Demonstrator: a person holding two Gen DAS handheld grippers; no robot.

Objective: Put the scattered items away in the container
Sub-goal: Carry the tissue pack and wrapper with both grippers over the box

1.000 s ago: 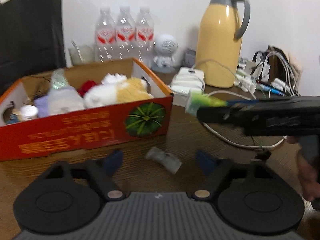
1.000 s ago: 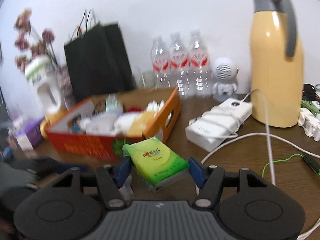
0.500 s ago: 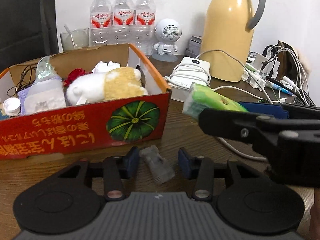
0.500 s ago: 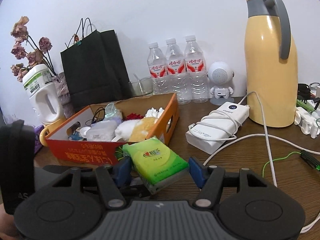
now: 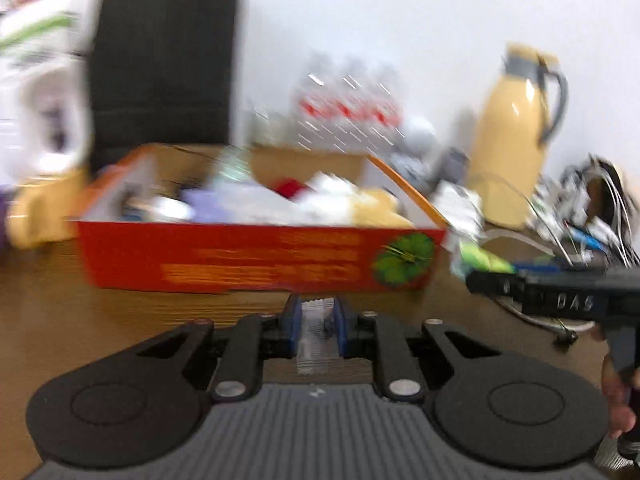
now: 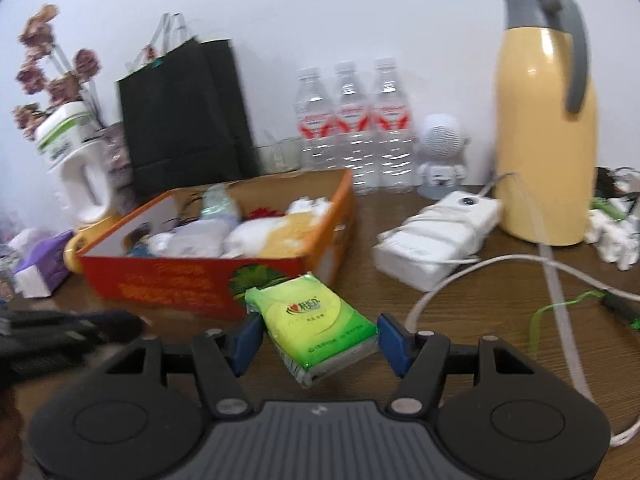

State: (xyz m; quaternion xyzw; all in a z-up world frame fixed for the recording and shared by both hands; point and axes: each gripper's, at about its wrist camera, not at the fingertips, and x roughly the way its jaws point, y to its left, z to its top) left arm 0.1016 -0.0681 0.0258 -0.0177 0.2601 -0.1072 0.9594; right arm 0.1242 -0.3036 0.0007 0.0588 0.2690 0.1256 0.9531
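between left jaws, clear packet (image 5: 317, 330)

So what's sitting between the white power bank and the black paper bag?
In the right wrist view, the orange cardboard box of tidied items lies between the white power bank and black paper bag.

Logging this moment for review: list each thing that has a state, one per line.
Left gripper: shut on a clear wrapper.
Right gripper: holding the tissue pack between its pads.
Box: open-topped, nearly full.
Thermos: upright, lid on.
Bottles: upright, capped.
Power bank: cable wound around it.
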